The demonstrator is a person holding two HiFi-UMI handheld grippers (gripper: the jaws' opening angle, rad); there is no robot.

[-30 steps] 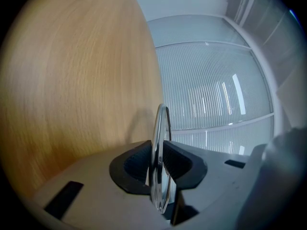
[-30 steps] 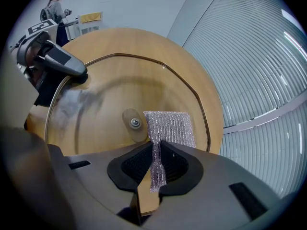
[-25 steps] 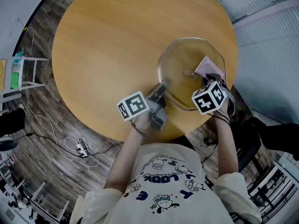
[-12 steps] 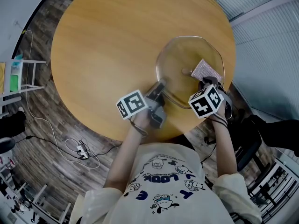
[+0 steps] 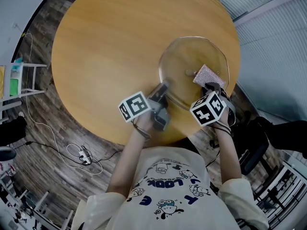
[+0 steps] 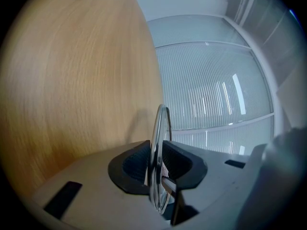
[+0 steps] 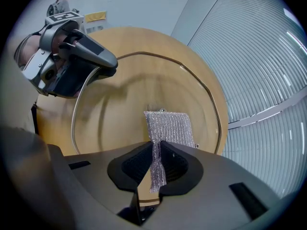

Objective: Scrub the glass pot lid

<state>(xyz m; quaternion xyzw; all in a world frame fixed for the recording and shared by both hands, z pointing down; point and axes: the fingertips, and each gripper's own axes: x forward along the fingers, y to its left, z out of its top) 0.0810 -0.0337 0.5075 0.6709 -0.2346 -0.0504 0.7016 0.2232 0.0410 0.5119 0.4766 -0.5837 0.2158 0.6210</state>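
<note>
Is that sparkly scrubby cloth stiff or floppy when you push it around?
Probably floppy: the silvery scrubbing cloth pinches thin between the right gripper's jaws yet spreads flat on the glass lid. It looks thin and meshy, so likely light, and may bunch when pushed.

The head view looks steeply down on the table [image 5: 105, 42]. Each gripper view looks closely along its own jaws. All three views share the glass lid [image 5: 184, 56].

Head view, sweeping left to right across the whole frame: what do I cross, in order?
White rack → floor cable → left gripper → glass pot lid → right gripper. The silver scrub pad overlaps the right gripper, so it is left out.
</note>
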